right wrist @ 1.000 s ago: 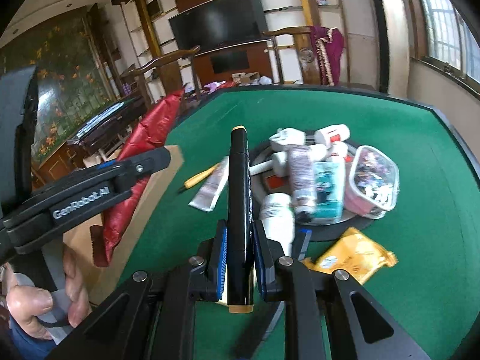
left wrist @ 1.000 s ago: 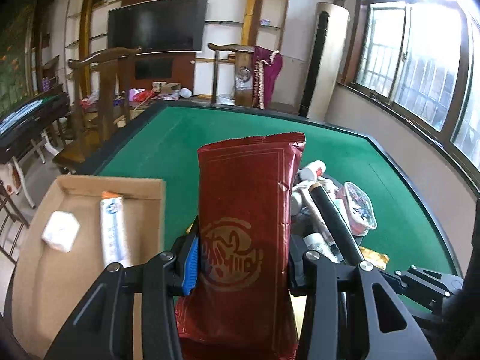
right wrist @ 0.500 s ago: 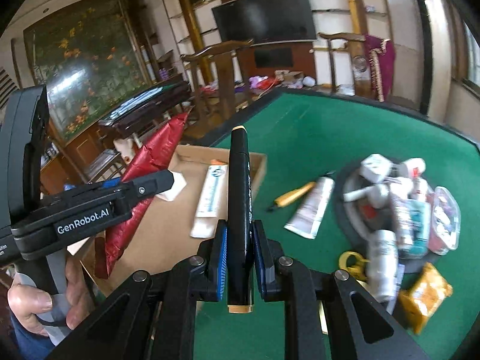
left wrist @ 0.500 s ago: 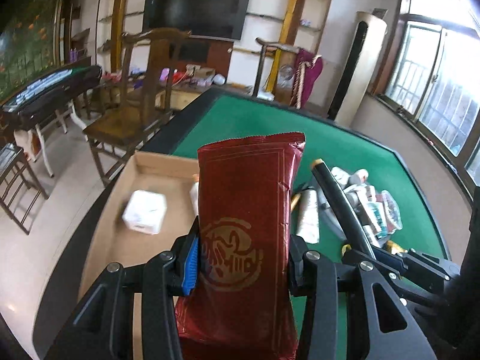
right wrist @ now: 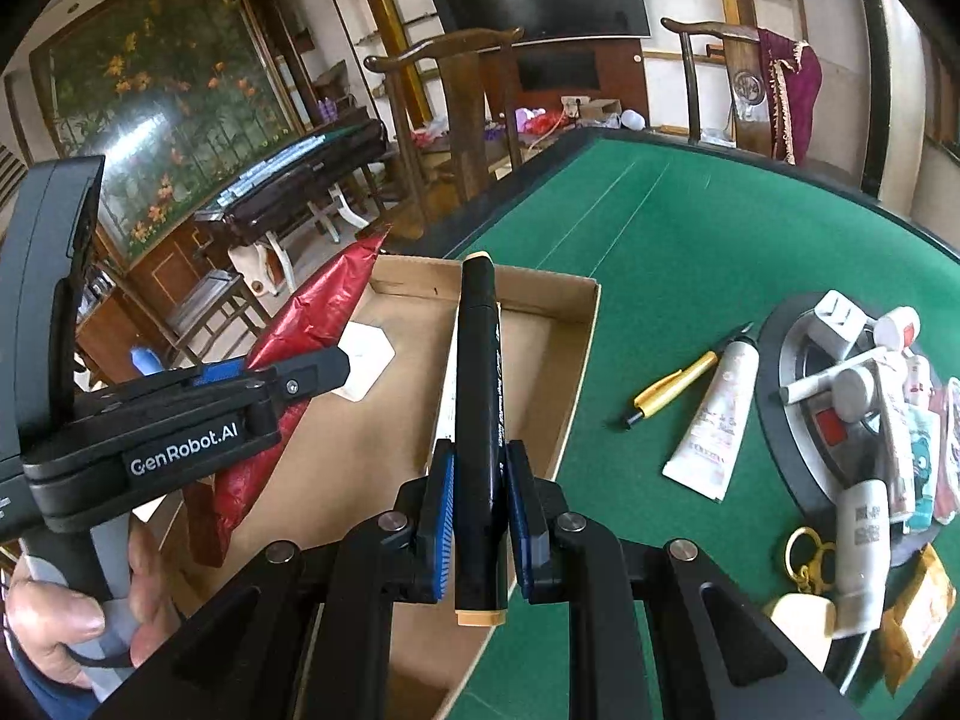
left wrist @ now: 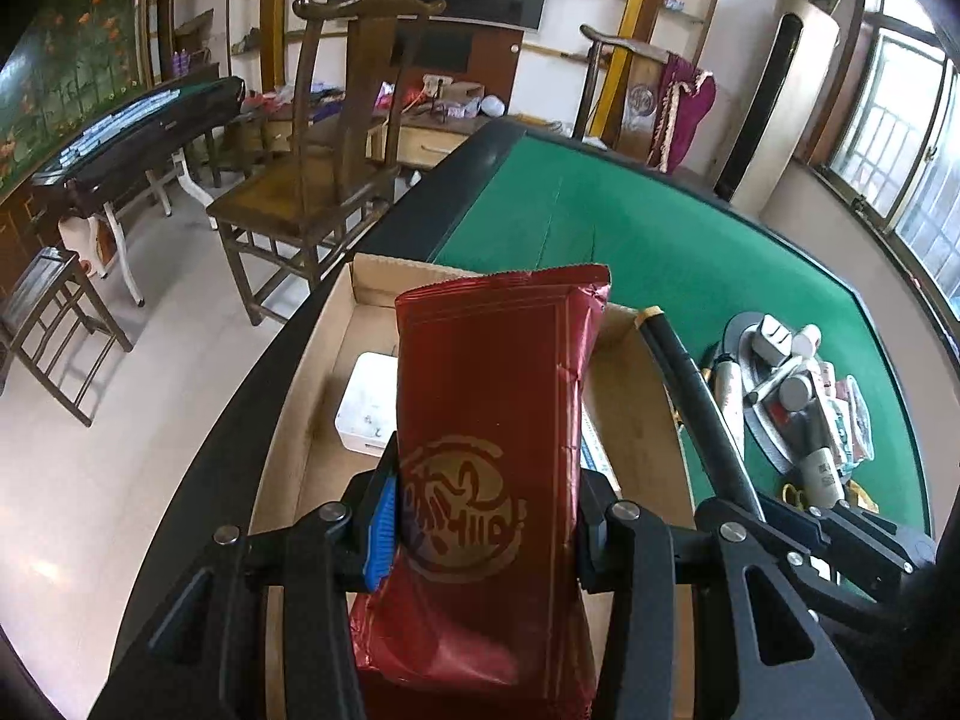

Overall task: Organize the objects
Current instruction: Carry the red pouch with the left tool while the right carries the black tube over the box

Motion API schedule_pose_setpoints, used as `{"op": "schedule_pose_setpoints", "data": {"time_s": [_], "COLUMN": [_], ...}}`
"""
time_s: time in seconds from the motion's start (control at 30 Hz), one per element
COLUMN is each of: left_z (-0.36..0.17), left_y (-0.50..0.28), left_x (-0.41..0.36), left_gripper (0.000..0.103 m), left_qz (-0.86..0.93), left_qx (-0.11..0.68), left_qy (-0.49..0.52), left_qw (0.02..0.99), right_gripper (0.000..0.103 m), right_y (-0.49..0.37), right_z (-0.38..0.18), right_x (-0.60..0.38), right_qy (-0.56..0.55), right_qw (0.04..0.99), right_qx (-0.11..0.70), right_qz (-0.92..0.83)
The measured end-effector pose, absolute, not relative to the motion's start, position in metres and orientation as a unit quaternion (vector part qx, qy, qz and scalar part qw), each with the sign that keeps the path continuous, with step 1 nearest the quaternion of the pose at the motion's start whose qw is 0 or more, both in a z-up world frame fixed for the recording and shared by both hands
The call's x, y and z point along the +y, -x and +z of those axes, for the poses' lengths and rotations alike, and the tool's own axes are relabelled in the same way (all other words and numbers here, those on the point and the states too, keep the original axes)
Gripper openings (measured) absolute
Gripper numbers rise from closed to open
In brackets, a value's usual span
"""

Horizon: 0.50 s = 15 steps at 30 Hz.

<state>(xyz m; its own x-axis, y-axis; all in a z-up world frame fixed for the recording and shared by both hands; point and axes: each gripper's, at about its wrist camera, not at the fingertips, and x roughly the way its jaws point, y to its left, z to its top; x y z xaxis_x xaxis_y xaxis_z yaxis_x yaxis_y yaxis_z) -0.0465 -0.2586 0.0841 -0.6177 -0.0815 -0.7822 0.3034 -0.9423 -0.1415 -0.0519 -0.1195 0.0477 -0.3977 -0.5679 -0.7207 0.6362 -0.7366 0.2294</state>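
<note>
Left gripper [left wrist: 483, 519] clamped across a red pouch [left wrist: 492, 420], light, crinkly, soft, best pinched mid-body; right gripper [right wrist: 478, 519] clamped on a black marker [right wrist: 477, 420], stiff, slick, gripped near its lower end; both over the cardboard box [right wrist: 576, 324] left of the pile.

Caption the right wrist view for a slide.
Right claw grips a black marker over the open cardboard box on the green felt table.
</note>
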Motion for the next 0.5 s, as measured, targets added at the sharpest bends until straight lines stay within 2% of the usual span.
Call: {"op": "schedule_pose_setpoints", "data": {"time_s": [0.5], "left_z": [0.065], "left_y": [0.088], "left_x": [-0.262], "left_gripper": [0.043], "left_qz": [-0.861], "left_qx": [0.133], "left_qy": [-0.474], "left_qw": [0.125], "right_gripper": [0.018], "right_y": [0.082], "right_z": [0.034], "right_x": [-0.148], "right_qy": [-0.448], "right_qw": [0.325], "right_qx": [0.043], "right_qz": [-0.832]}}
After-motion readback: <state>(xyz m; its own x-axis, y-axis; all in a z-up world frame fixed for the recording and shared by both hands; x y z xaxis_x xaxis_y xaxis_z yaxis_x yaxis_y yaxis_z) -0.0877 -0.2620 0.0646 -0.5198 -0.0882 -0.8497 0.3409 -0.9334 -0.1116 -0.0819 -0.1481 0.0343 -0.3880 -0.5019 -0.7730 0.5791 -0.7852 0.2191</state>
